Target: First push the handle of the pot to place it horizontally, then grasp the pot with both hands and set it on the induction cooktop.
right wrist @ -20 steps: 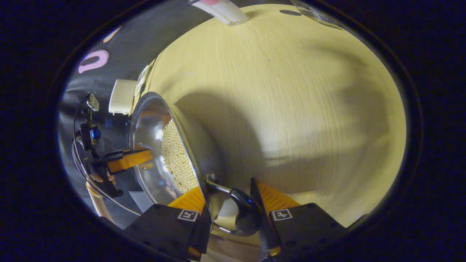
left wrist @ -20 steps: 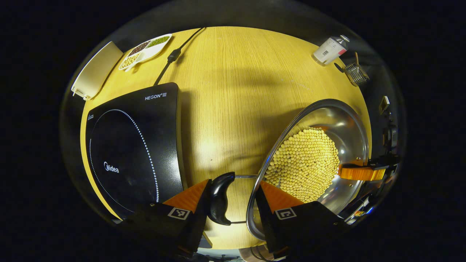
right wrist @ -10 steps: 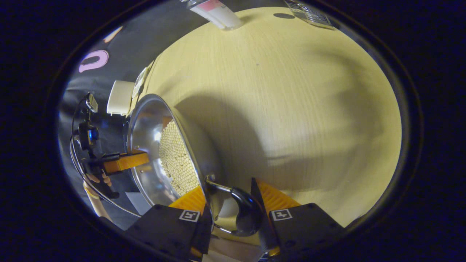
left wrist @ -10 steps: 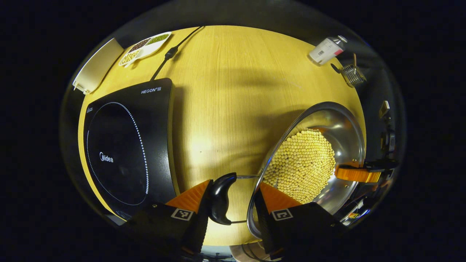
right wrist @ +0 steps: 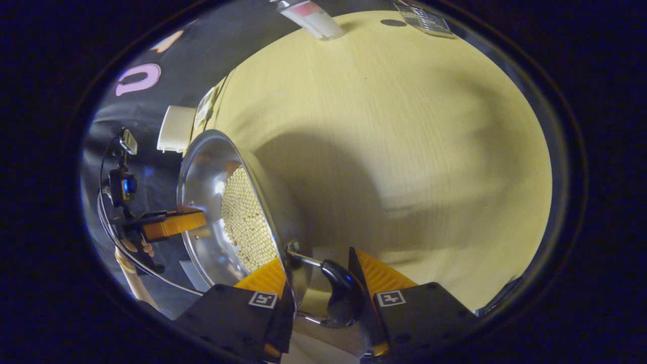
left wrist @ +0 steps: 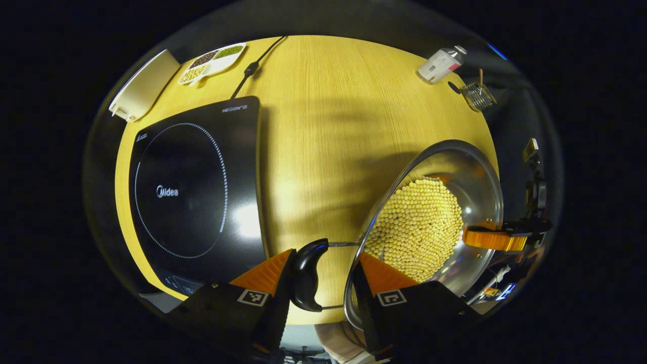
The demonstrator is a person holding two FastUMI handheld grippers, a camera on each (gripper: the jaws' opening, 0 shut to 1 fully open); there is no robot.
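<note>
In the left gripper view, the left tool (left wrist: 322, 275) has its two fingers around the pot's black side handle (left wrist: 306, 273); one finger presses the handle's left face, while the other sits by the pot's rim, so whether both squeeze it I cannot tell. The steel pot (left wrist: 475, 167), filled with pale yellow soybeans (left wrist: 417, 227), lies just ahead and to the right of this tool, above the wooden bench (left wrist: 323, 126). The black induction cooktop (left wrist: 192, 187) lies ahead to the left, apart from the pot.

In the right gripper view, the right tool (right wrist: 318, 283) brackets the opposite black handle (right wrist: 341, 298), grip uncertain; the pot (right wrist: 202, 167) hangs left of it. The left tool (right wrist: 167, 225) shows across the pot.
</note>
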